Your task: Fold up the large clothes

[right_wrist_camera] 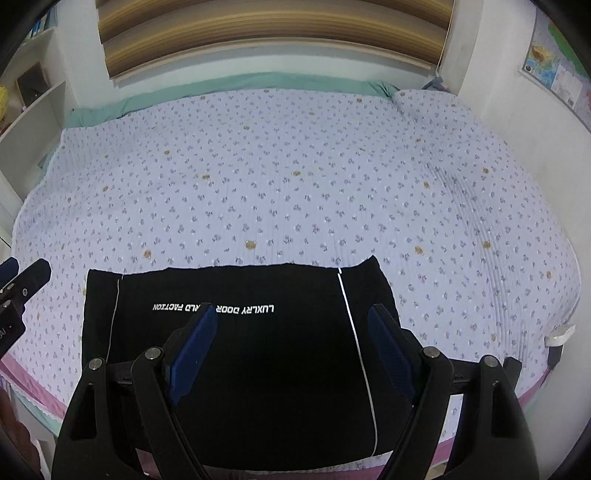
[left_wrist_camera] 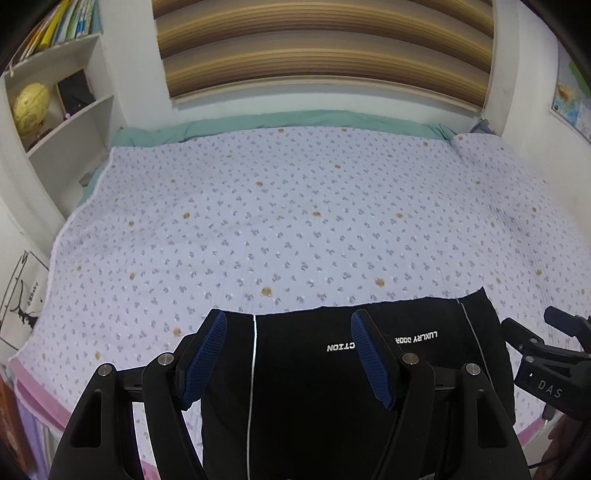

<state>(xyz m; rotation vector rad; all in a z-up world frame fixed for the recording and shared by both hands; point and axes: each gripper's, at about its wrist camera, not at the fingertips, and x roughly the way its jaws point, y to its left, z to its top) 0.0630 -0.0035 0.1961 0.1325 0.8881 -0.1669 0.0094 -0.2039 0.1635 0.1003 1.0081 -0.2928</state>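
Both hand-held grippers hang released above the near end of the black garment: the left hand-held gripper (left_wrist_camera: 288, 354) over its left part, the right hand-held gripper (right_wrist_camera: 291, 336) over its right, neither touching cloth. Beyond the garment (right_wrist_camera: 240, 350) stretches the floral bedspread (right_wrist_camera: 295, 166), with a green sheet (right_wrist_camera: 258, 83), a striped blind (right_wrist_camera: 273, 33) and a bookshelf (left_wrist_camera: 70, 122). Folded to a rectangle, it lies flat at the bed's near edge, long axis running away from that edge, white piping and upside-down lettering showing.
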